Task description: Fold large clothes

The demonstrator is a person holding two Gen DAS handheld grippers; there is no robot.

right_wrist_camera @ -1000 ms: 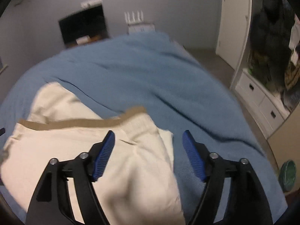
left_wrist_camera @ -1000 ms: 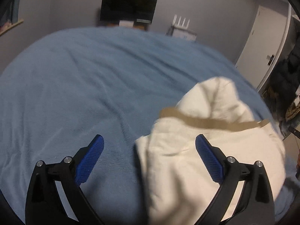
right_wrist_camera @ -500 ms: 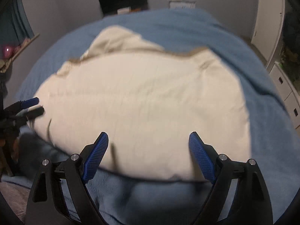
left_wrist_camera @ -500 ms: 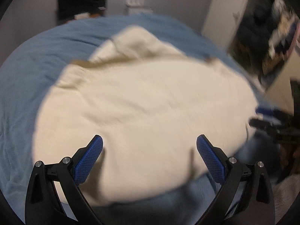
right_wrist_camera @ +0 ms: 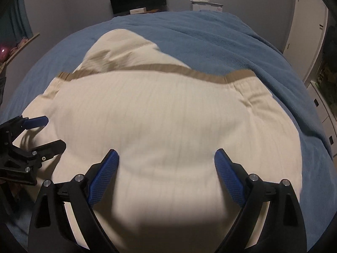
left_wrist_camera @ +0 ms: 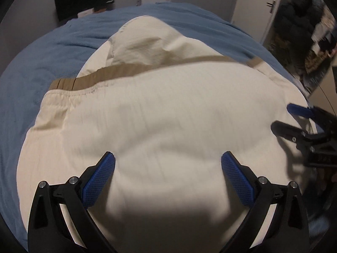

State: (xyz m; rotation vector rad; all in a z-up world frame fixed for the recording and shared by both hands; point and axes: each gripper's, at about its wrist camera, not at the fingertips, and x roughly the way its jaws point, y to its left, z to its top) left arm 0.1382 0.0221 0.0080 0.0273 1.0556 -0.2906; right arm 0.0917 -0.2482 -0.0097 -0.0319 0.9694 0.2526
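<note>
The cream ribbed garment with a tan elastic waistband [left_wrist_camera: 168, 113] lies spread across the blue blanketed bed [left_wrist_camera: 42, 67], filling mid-frame. The left gripper [left_wrist_camera: 168, 176] and right gripper [right_wrist_camera: 166, 174] hover over its near edge, jaws wide apart, empty. Likely between folds; next, each must pinch a near corner.

Dim room, slight motion blur, fisheye-bent dark edges, heavy shadow along bottom.

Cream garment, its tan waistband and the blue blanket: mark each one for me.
cream garment [left_wrist_camera: 168, 113], left wrist view, broad flat middle panel.
tan waistband [right_wrist_camera: 202, 74], right wrist view, right half of the band.
blue blanket [right_wrist_camera: 210, 33], right wrist view, bare far stretch beyond the garment.
</note>
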